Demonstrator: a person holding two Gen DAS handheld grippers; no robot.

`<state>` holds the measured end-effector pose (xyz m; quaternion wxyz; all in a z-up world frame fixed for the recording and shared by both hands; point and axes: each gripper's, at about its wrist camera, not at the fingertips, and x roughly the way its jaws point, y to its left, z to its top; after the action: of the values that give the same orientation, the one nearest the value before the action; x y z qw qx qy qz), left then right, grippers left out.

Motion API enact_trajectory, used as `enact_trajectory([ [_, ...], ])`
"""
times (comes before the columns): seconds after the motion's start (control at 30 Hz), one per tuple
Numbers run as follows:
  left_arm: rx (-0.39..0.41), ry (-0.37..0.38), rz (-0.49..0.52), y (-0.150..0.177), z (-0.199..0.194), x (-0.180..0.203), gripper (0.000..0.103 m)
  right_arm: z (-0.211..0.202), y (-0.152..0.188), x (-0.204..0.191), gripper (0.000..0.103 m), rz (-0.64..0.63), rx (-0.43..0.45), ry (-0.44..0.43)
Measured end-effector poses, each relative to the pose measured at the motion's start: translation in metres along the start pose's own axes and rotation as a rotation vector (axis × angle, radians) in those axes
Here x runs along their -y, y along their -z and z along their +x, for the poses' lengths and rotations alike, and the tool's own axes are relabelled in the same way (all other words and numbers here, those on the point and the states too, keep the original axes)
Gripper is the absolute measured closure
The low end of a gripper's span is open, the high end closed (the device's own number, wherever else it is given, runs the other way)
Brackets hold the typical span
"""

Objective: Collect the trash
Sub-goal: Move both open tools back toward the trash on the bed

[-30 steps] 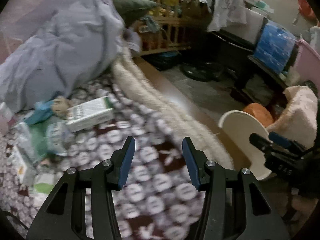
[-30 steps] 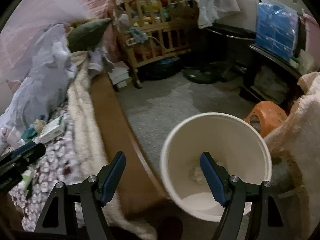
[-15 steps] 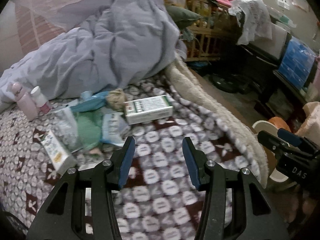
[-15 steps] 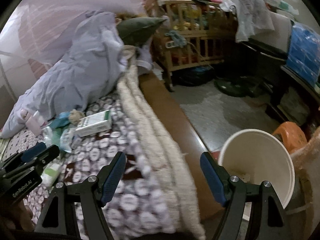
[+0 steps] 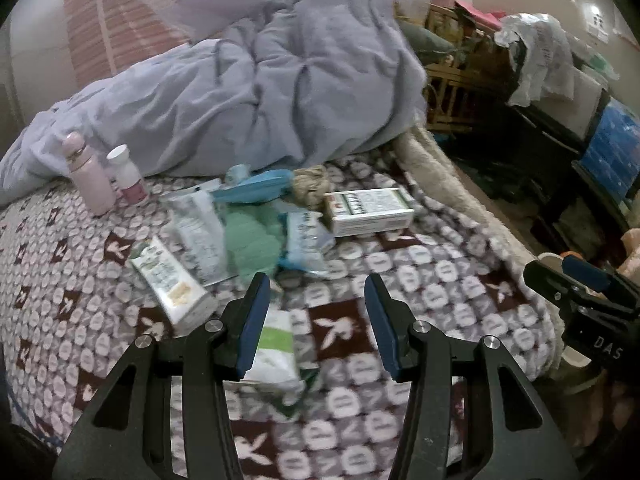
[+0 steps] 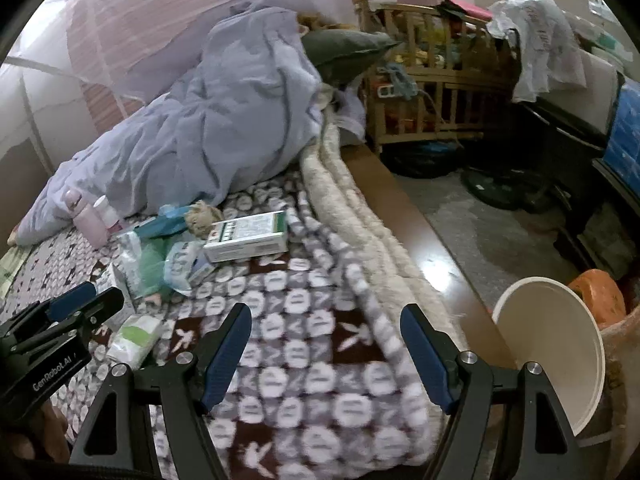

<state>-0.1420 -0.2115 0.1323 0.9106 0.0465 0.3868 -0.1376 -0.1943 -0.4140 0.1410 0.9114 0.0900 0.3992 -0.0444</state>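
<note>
Now, left gripper (image 5: 316, 320): jaws apart, empty, over the patterned blanket (image 5: 400, 280).
Right gripper (image 6: 326, 354): jaws wide apart, empty, above the same blanket.
Trash: white-green packet (image 5: 276, 344) just beside the left finger; cartons, wrappers and box (image 5: 368, 212) clustered beyond.
Bucket (image 6: 560, 360): white, beside the bed, right.

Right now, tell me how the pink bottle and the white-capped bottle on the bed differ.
The pink bottle is taller; the white-capped bottle beside it is shorter. The pink bottle is pale pink from cap to base, while the white-capped bottle has a white cap and upper body and a darker pink lower part. Both stand upright, side by side, on the patterned blanket against the lavender duvet.
</note>
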Motion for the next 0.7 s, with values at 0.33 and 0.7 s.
enact_trajectory([
  [0.33, -0.007, -0.049, -0.061, 0.007, -0.007, -0.042, 0.056, 0.006, -0.001, -0.036, 0.028, -0.048, -0.006, -0.041],
  [0.7, -0.032, -0.099, -0.092, 0.016, -0.007, -0.075, 0.056, 0.016, 0.003, -0.061, 0.028, -0.078, -0.032, -0.078],
])
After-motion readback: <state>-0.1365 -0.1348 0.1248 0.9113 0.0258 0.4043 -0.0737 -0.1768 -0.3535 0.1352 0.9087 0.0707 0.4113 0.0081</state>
